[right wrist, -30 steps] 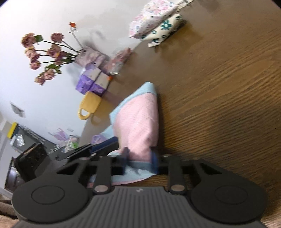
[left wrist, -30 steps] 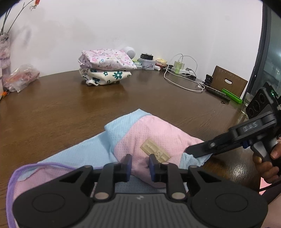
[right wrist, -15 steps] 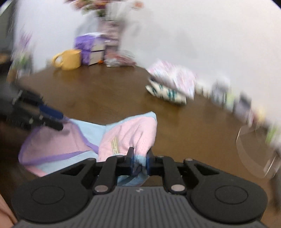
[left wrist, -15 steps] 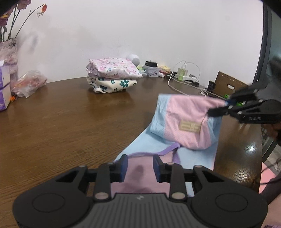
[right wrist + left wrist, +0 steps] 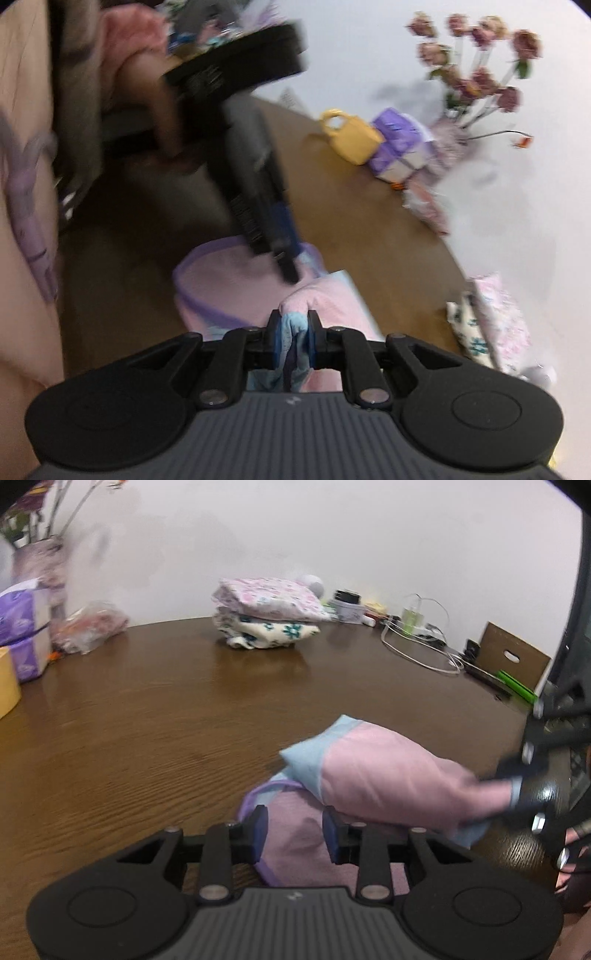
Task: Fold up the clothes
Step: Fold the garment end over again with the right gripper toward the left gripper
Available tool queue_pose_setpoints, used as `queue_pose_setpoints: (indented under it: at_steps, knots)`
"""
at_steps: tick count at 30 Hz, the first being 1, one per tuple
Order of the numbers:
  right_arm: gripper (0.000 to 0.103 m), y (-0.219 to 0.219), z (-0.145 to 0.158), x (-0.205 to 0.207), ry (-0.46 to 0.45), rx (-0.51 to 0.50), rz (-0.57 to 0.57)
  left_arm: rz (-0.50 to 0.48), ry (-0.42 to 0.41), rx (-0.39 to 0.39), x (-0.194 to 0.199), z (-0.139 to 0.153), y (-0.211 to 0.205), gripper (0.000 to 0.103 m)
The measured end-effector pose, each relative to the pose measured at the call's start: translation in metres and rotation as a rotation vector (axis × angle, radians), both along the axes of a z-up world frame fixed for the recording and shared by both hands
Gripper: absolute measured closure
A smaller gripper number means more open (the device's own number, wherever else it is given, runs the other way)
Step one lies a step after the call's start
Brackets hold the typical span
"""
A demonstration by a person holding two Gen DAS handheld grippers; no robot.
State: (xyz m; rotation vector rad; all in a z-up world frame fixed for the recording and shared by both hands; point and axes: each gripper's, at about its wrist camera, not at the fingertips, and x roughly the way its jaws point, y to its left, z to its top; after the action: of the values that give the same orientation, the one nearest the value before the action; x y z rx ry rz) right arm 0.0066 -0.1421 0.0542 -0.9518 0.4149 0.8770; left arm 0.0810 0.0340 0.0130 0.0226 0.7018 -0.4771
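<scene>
Since a second ago the right gripper (image 5: 292, 341) has swung the pink flap over and rolled its wrist hard, so the garment (image 5: 388, 775) is now folded back on itself instead of lying flat. It's a small pink mesh piece with light blue panels and a purple trim edge, lying on the brown table (image 5: 147, 709) on the near side of the stack of folded floral clothes (image 5: 266, 613), well apart from it. The right one's fingers are nearly together, clamped on a bunched blue hem of the garment. The left gripper (image 5: 294, 829) has its jaws a bit apart and they've just been opening; the pink cloth sits between them but the pads don't press it. The folded flap's long axis runs from the right gripper's pinch toward the floral stack, blue corner pointing that way. Both views are pretty blurry.
</scene>
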Motion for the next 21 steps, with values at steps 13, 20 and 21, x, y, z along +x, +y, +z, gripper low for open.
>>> queue_pose_setpoints:
  at_steps: [13, 20, 21]
  knots:
    - [0.091, -0.01, -0.018, 0.004, -0.108, -0.115, -0.112, 0.012, -0.016, 0.058, -0.012, -0.003, 0.003, 0.069]
    - [0.091, -0.019, -0.02, 0.011, -0.107, -0.127, -0.125, 0.013, -0.019, 0.068, -0.012, -0.003, 0.002, 0.069]
    - [0.09, -0.018, -0.022, 0.011, -0.09, -0.127, -0.117, 0.018, -0.017, 0.067, -0.011, -0.003, 0.003, 0.069]
